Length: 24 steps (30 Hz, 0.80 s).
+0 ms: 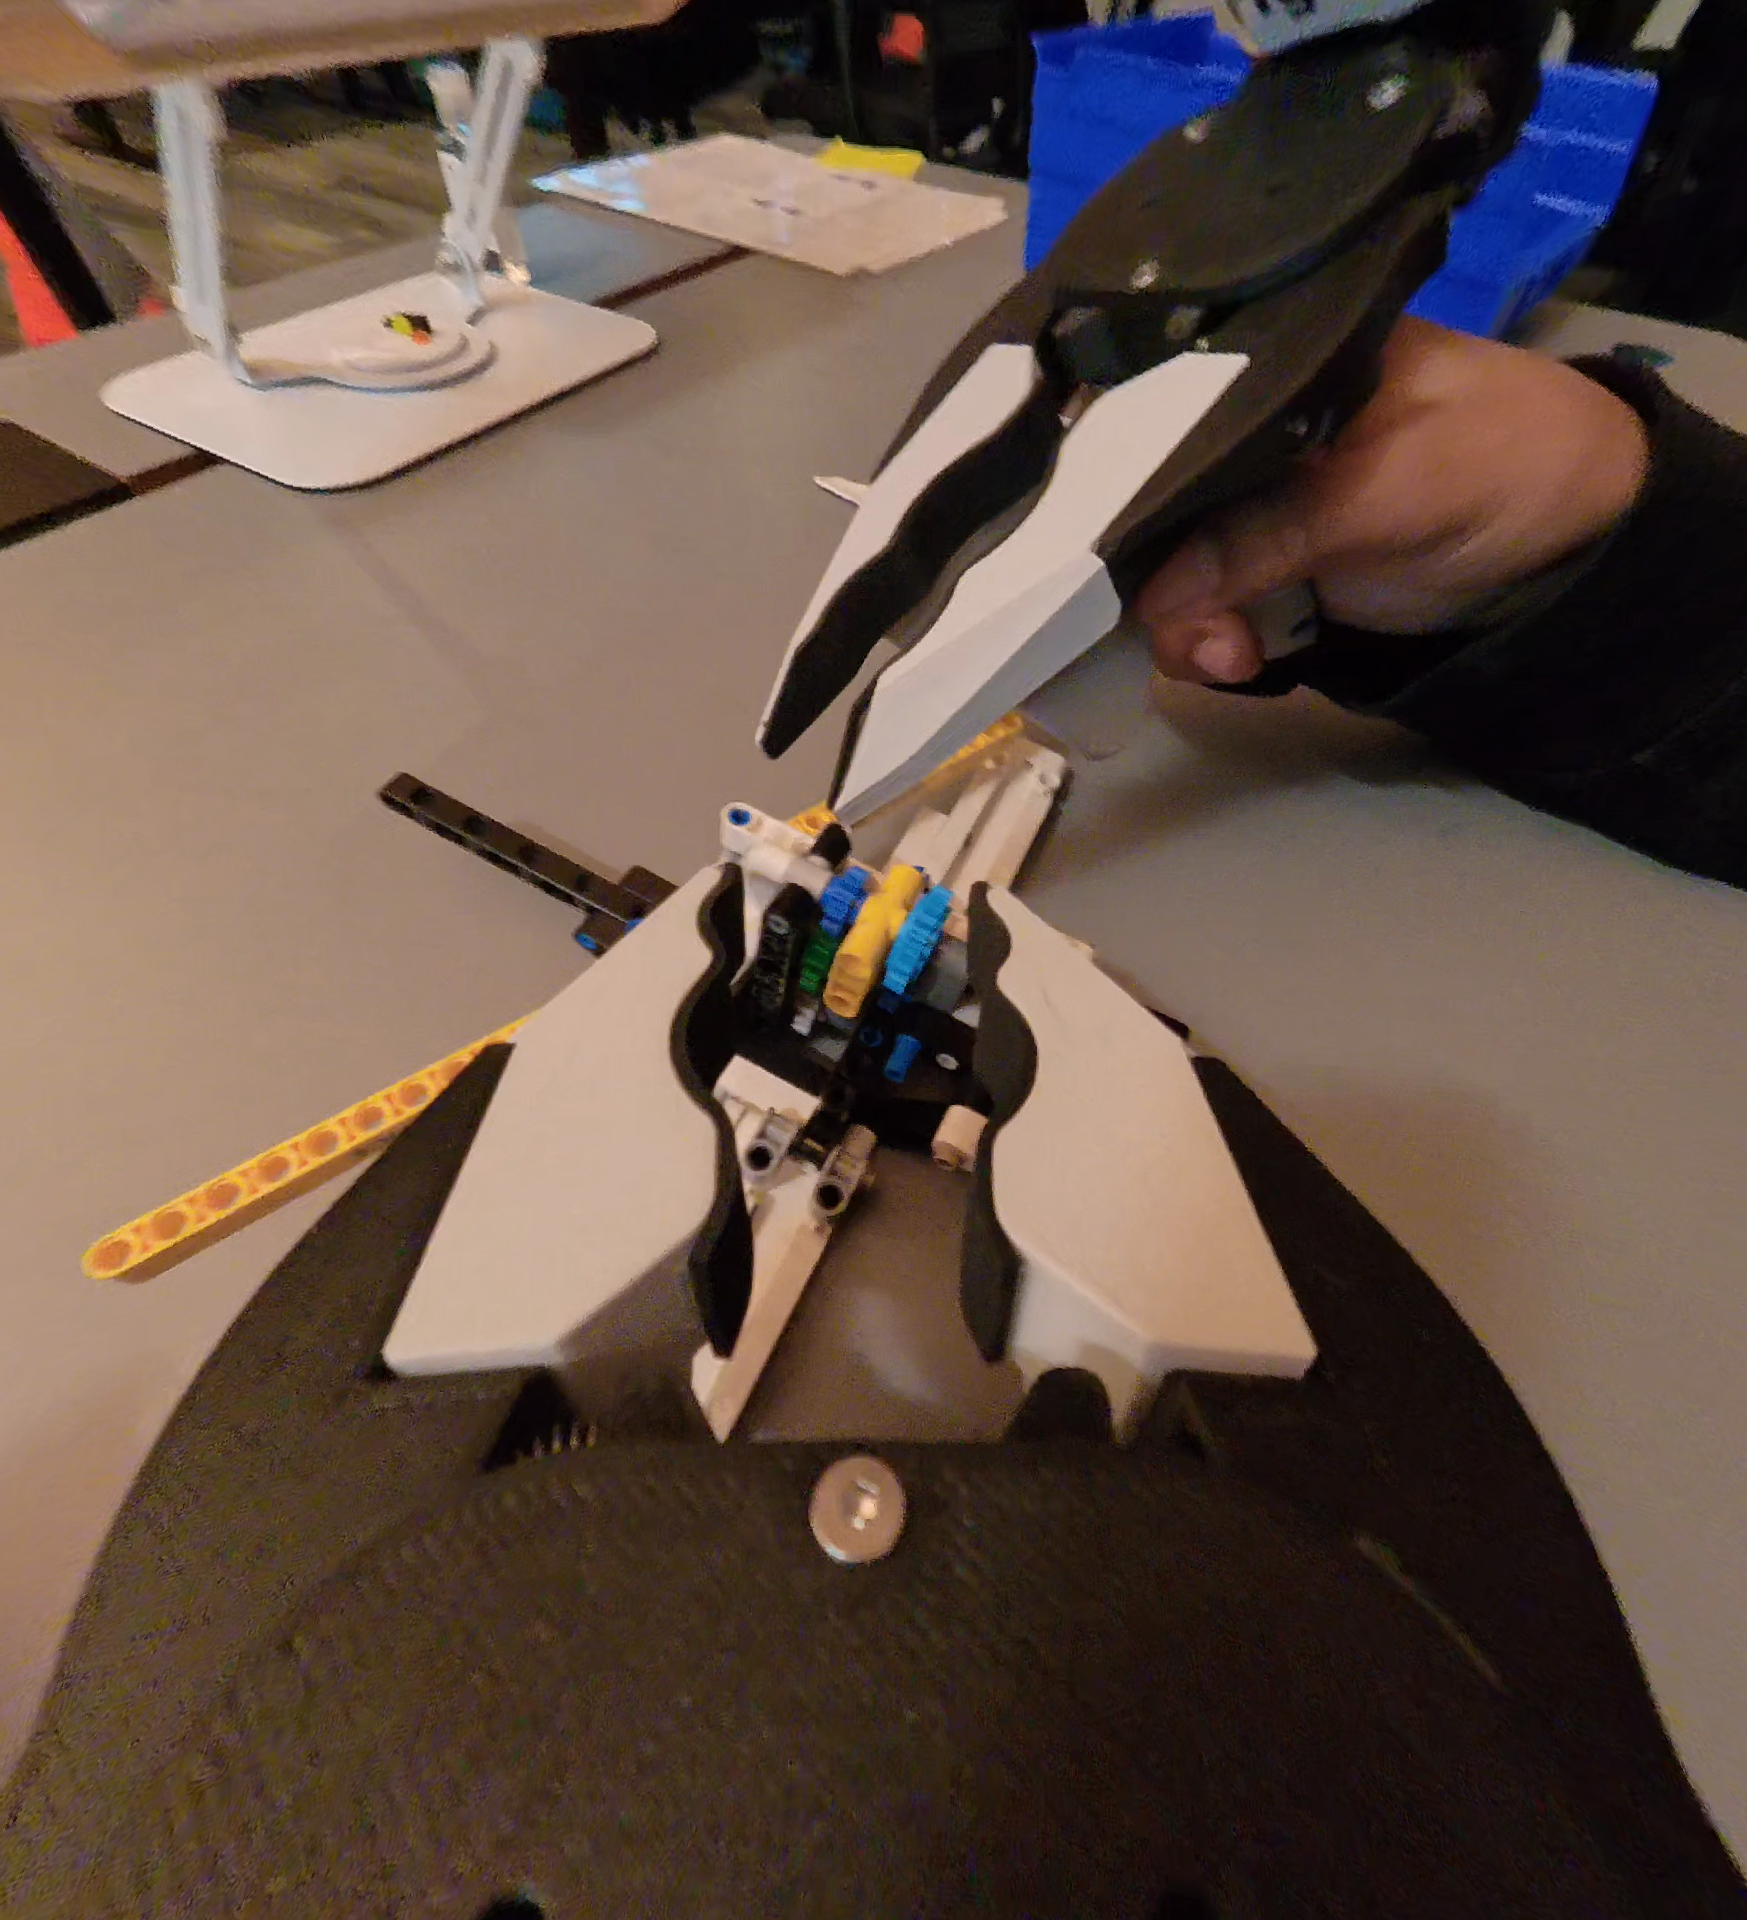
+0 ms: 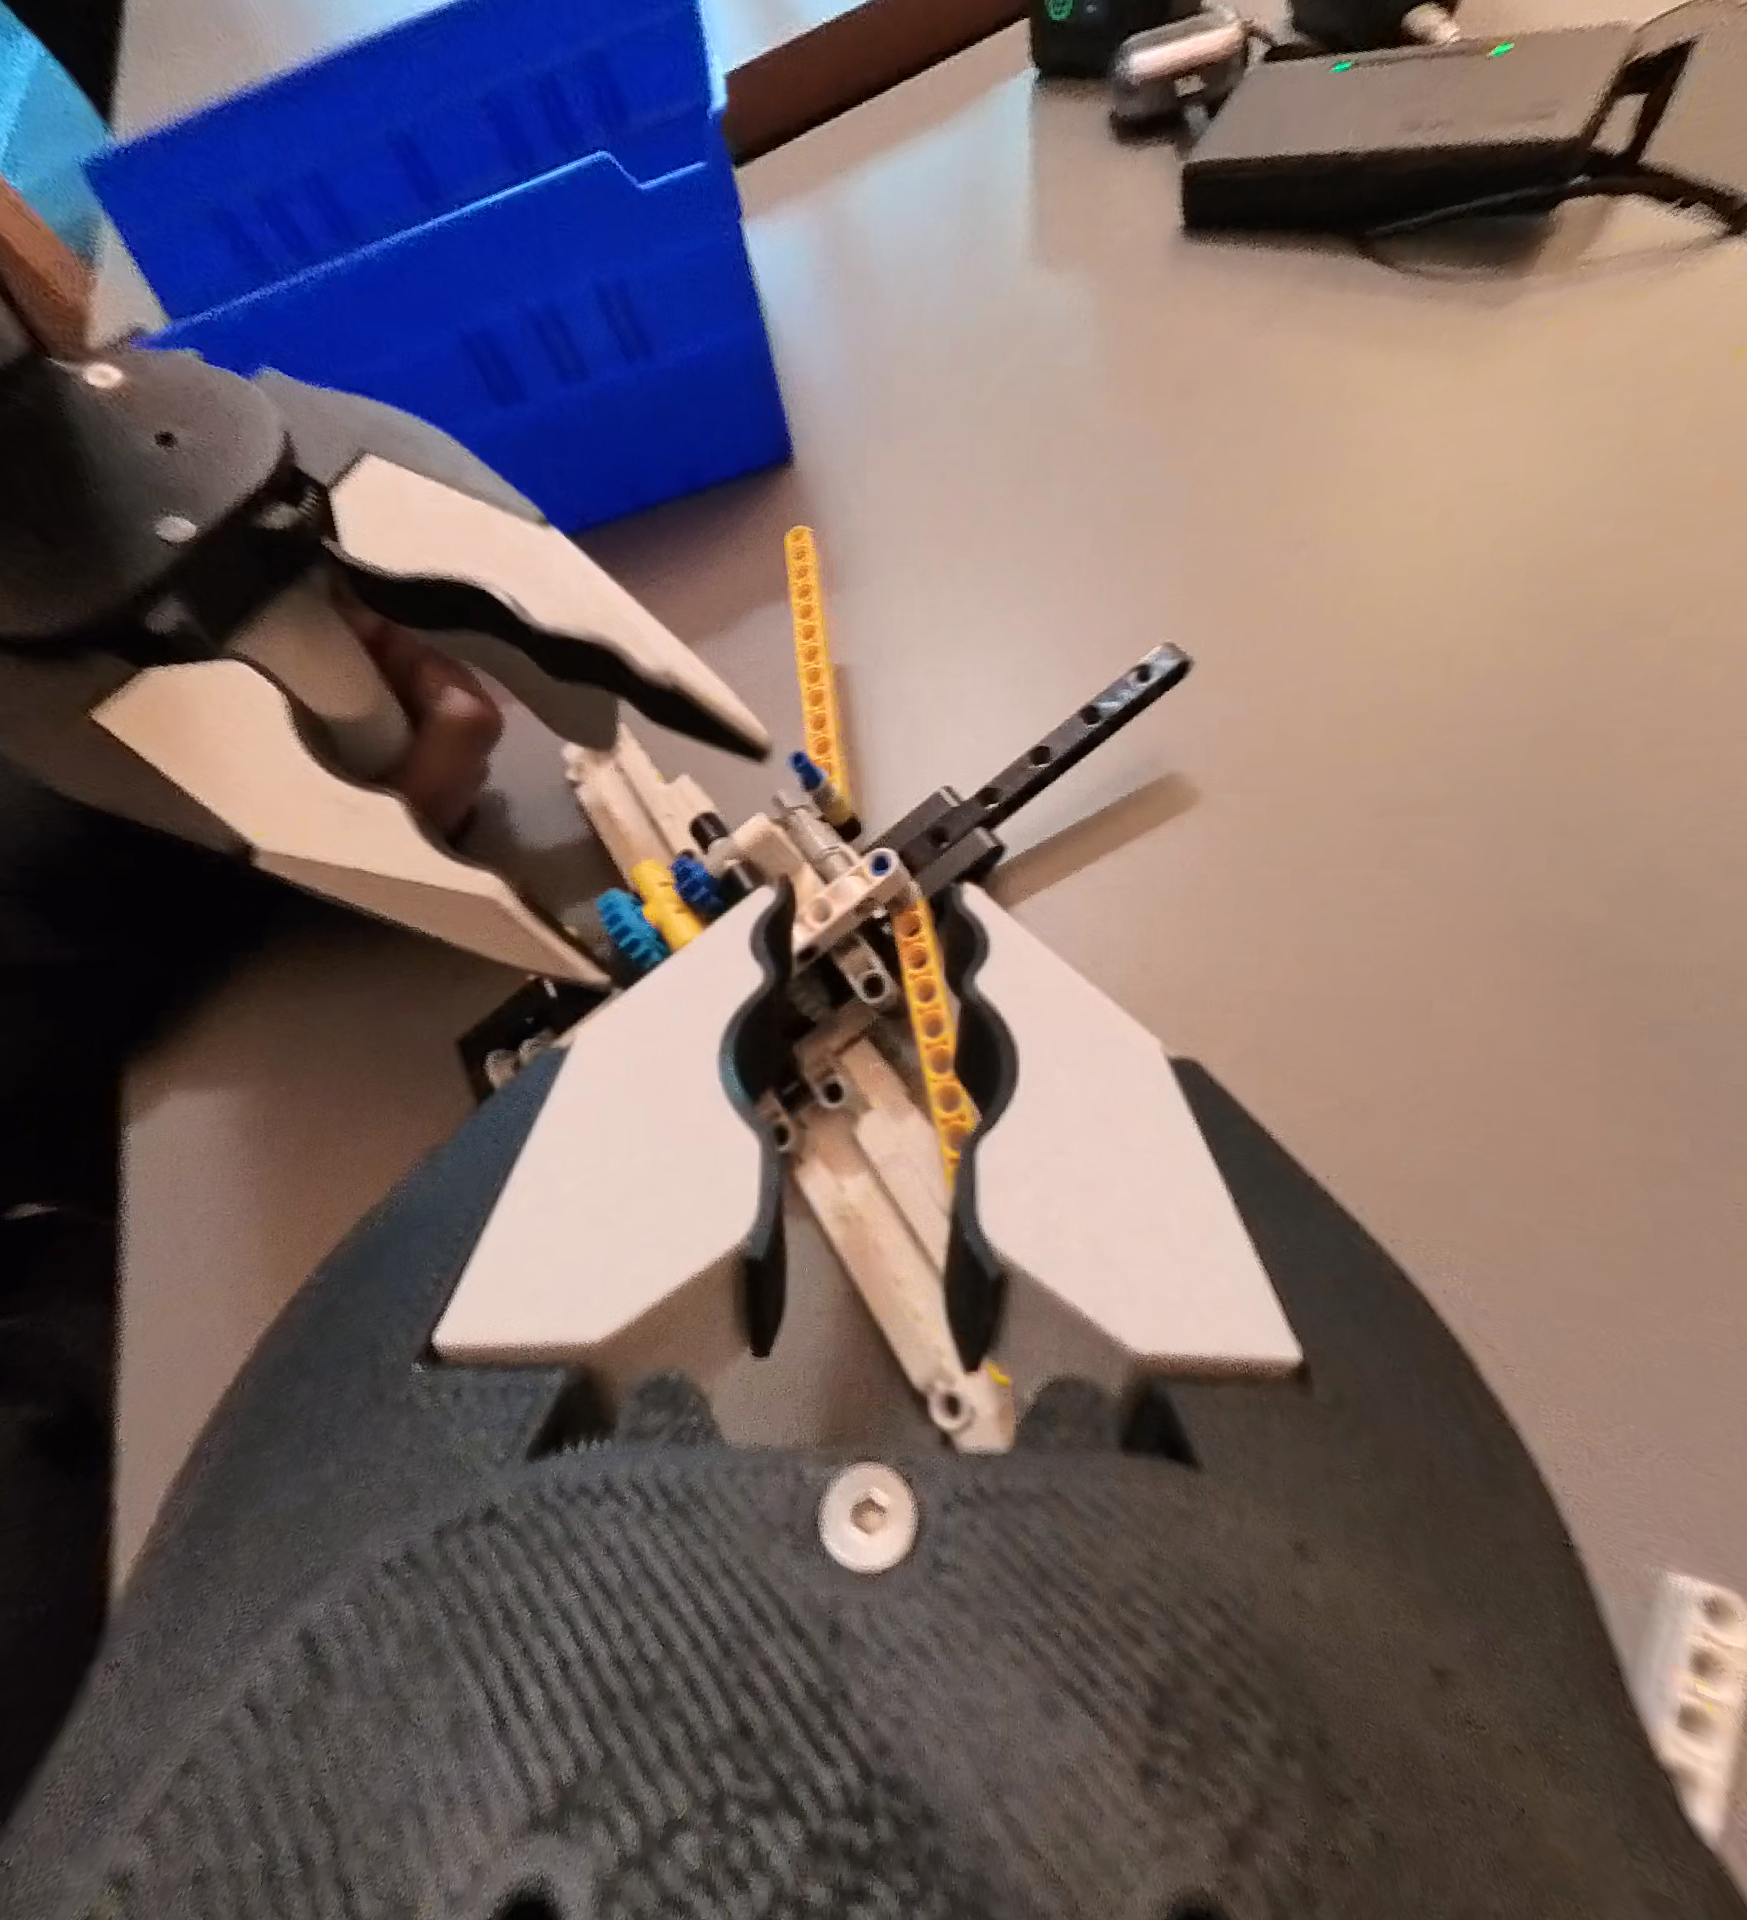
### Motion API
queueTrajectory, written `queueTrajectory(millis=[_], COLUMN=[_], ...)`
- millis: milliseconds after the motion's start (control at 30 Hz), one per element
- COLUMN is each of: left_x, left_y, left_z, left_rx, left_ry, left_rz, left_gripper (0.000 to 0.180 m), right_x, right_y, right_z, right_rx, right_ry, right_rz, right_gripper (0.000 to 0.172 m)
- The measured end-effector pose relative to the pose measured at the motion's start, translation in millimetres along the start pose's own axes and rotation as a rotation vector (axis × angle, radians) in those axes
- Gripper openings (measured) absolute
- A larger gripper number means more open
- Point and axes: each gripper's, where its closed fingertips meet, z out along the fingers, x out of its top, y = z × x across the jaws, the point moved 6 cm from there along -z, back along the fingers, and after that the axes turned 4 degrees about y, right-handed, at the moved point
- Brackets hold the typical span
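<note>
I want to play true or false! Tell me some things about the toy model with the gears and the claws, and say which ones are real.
1. The model has blue gears in it. True.
2. The bins behind it are red. False: the bins are blue.
3. A long yellow beam with holes sticks out from the model. True.
4. The white stand sits on top of the model. False: the white stand is on the grey table, far off from the model.
5. Both claws are far away from the model. False: the left claw and the right claw are both right at it.
</note>
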Motion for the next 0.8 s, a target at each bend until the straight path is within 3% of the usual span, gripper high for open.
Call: queueTrajectory(millis=[167, 533, 800], left_x=[-2.7, -3.5, -1.7], left_y=[3.3, 2.9, 8.0], left_z=[3.5, 4.9, 9.9], left_rx=[0.003, 0.05, 0.142], left_ry=[-0.039, -0.052, -0.104], left_rz=[0.02, 0.048, 0.129], left_gripper=[0.04, 0.037, 0.038], right_x=[-9.7, -11.8, -9.0], right_y=[-4.7, -9.1, -6.5], right_z=[5.7, 7.9, 7.4], right_rx=[0.028, 0.053, -0.045], right_ry=[-0.09, -0.108, -0.127], right_rz=[0.004, 0.001, -0.081], right_gripper=[0.023, 0.022, 0.03])
